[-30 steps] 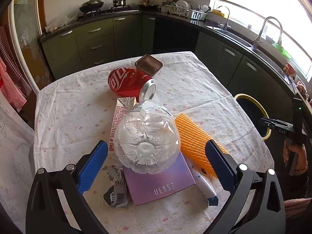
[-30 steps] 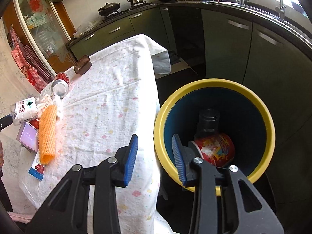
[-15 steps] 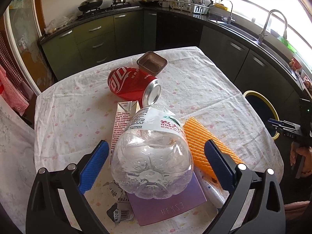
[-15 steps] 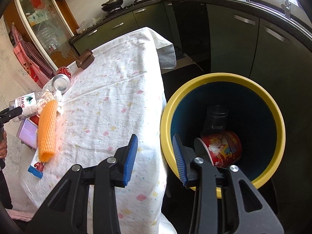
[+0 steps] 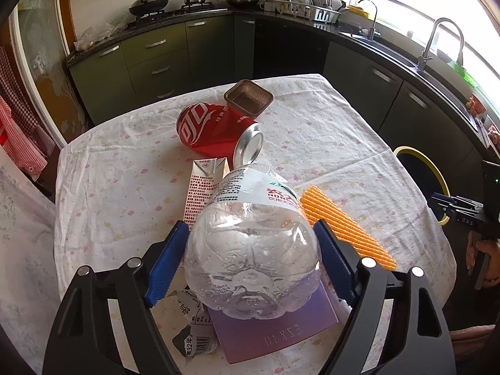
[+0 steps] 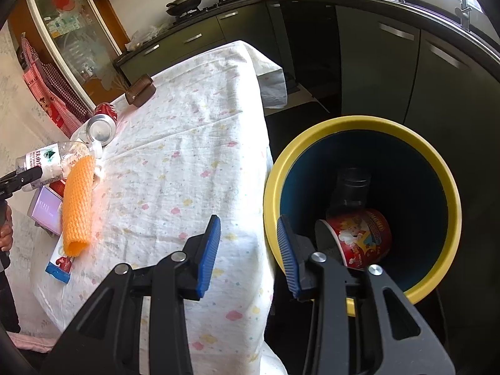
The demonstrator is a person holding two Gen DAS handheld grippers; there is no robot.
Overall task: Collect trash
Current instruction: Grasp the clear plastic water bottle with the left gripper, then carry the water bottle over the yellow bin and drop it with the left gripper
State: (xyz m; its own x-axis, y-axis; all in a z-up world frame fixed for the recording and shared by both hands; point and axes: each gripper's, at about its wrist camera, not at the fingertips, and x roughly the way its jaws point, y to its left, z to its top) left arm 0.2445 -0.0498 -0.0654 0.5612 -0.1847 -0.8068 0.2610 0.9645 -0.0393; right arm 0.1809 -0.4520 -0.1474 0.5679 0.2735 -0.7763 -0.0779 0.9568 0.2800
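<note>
Clear plastic bottle (image 5: 250, 250) lies base-first between the blue pads of the left tongs (image 5: 250, 262), pinched above the desk (image 5: 125, 187). Right tongs (image 6: 247, 250) hang spread and empty beside the yellow-rimmed bin (image 6: 437, 168), which holds a red cup (image 6: 359, 237).

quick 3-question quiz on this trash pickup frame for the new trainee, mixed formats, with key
1. True or false: the left gripper has its fingers closed on the clear plastic bottle.
2. What lies in the yellow-rimmed bin? A) red paper cup B) red soda can C) orange foam sleeve
3. Fill in: the right gripper is ____ and holds nothing.

Key: 1 true; 2 A; 3 open
</note>
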